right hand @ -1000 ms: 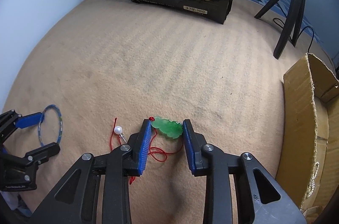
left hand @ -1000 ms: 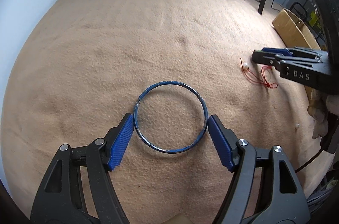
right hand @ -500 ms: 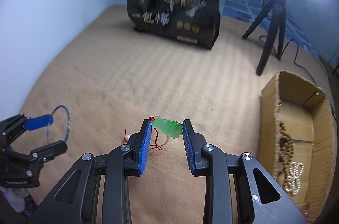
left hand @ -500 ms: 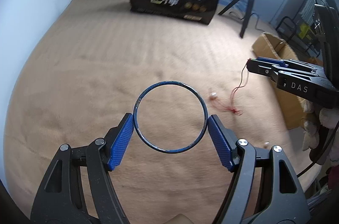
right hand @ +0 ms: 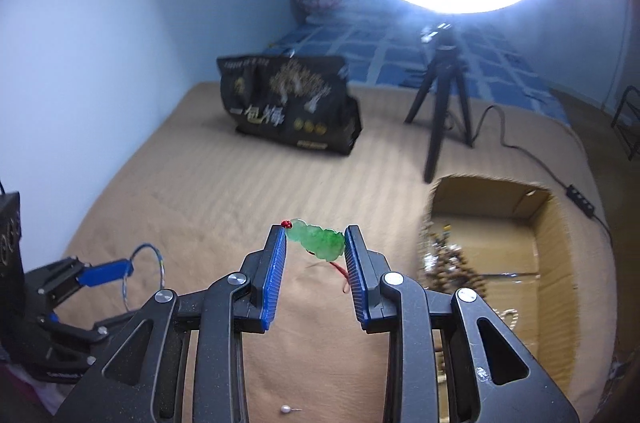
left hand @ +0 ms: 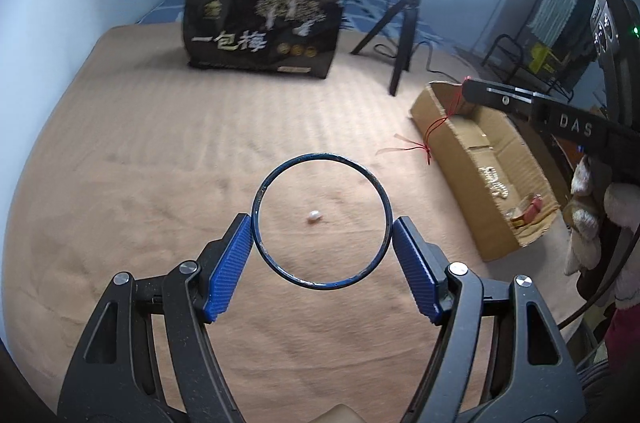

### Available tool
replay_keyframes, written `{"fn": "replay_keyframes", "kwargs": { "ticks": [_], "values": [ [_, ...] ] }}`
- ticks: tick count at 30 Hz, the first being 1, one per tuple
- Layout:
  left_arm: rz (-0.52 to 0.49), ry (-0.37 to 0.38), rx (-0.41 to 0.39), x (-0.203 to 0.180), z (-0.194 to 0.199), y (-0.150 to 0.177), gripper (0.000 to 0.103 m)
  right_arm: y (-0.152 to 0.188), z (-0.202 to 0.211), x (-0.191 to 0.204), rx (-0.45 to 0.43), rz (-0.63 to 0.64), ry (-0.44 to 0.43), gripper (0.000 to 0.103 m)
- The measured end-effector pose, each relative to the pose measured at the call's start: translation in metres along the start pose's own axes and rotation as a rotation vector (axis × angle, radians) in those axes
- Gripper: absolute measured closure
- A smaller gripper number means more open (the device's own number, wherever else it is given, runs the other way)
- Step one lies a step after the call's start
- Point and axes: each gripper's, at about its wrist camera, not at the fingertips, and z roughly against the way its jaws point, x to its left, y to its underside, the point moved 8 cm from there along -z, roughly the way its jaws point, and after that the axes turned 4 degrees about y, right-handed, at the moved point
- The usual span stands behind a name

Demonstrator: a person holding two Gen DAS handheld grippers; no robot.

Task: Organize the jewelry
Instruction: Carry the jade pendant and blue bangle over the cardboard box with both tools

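My left gripper (left hand: 322, 229) is shut on a dark blue bangle (left hand: 321, 221) and holds it in the air above the tan blanket; it also shows in the right wrist view (right hand: 146, 273). My right gripper (right hand: 316, 243) is shut on a green jade pendant (right hand: 318, 241), its red cord (left hand: 434, 129) hanging down beside the near wall of a cardboard box (left hand: 452, 159). The box (right hand: 556, 263) holds bead strands and other jewelry. A loose white pearl (left hand: 313, 216) lies on the blanket below the bangle and also shows in the right wrist view (right hand: 285, 409).
A black printed bag (left hand: 260, 27) stands at the far edge of the blanket. A ring light on a black tripod (left hand: 404, 39) stands behind the box, its cable trailing right. Folded bedding lies behind the bag. A wall bounds the left side.
Both grippers have risen off the blanket with their items. The right gripper has carried the pendant rightward to the box, its cord lifted clear; the pearl stayed on the blanket.
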Motion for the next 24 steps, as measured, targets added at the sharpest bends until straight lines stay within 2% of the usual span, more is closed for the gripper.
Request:
{"fn": "replay_keyframes", "kwargs": {
  "ticks": [7,12,24],
  "values": [
    [-0.037,0.053,-0.018,-0.035,-0.003,-0.015,0.030,-0.019,0.029,-0.040,-0.072,-0.066,0.046,0.075],
    [-0.053,0.085,-0.023,-0.058,-0.009,-0.024,0.030,-0.026,0.042,-0.075,-0.103,-0.111,0.112,0.075],
    [-0.122,0.148,-0.015,-0.125,-0.037,-0.038,0.029,-0.012,0.041,-0.151,-0.083,-0.194,0.249,0.075]
  ]
}}
